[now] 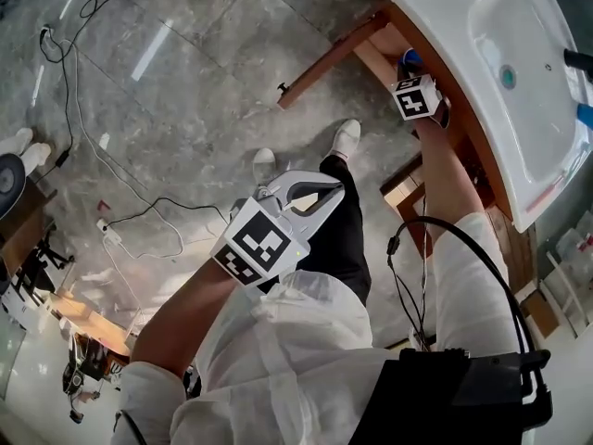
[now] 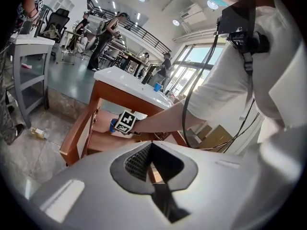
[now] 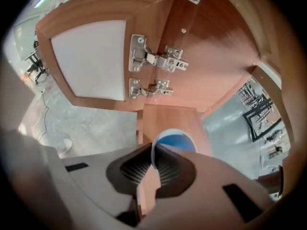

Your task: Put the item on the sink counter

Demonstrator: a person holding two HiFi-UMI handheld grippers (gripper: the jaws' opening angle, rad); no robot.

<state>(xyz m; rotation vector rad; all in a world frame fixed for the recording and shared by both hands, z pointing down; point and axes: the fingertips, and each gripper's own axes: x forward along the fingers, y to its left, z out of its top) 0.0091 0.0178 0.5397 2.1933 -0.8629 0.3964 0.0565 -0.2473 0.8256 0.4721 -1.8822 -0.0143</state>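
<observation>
A blue cup (image 3: 173,140) with a white rim hangs over the wooden shelf (image 3: 168,116) inside the cabinet under the sink. My right gripper (image 3: 152,150) is shut on the cup's wall, one pad inside and one outside. In the head view the right gripper (image 1: 413,74) reaches in below the white sink counter (image 1: 435,3), with a bit of the blue cup (image 1: 410,58) showing beyond it. The left gripper view shows the cup (image 2: 113,124) beside the marker cube. My left gripper (image 1: 335,191) hangs over my lap, away from the cabinet, shut (image 2: 151,143) and holding nothing.
The cabinet door (image 1: 324,63) stands open to the left, its hinges (image 3: 153,59) right above the cup. Cables (image 1: 93,109) trail over the stone floor. Cardboard boxes (image 1: 403,188) sit by the cabinet base. Another blue cup (image 2: 157,86) stands on the counter. People stand far behind.
</observation>
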